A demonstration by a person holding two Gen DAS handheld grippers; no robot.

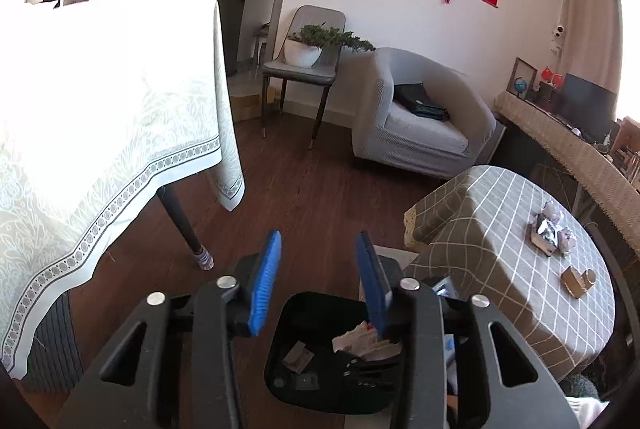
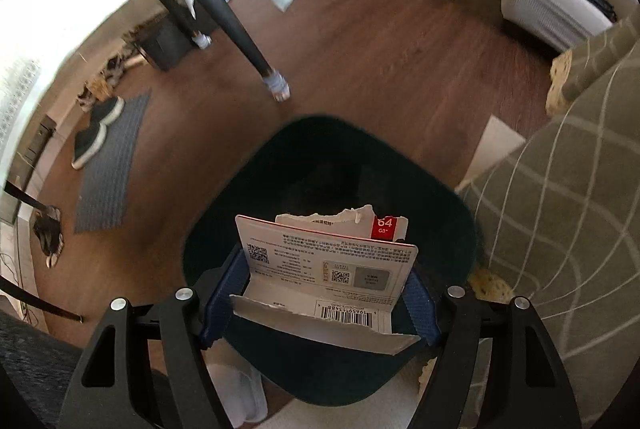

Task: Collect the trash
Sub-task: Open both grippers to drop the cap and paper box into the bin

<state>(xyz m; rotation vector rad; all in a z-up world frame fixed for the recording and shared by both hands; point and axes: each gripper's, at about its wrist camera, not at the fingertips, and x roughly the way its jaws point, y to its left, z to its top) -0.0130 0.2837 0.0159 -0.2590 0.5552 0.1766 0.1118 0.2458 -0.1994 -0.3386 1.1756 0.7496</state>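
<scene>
While the left gripper (image 1: 318, 281) hangs over the room with its blue pads apart and nothing between them, the black trash bin (image 1: 280, 361) sits on the wood floor right below it, already holding torn paper scraps (image 1: 366, 343). Left of it is the desk with the pale patterned cloth (image 1: 100, 109), further back a grey chair with a potted plant (image 1: 316, 45), then a grey armchair (image 1: 420, 117), and on the right a round desk in checked cloth (image 1: 500, 229). Over in the right wrist view, the right gripper (image 2: 320, 293) is pinching a torn memory card package (image 2: 328, 265) by its side edges, held right above the bin's dark opening (image 2: 328, 165).
</scene>
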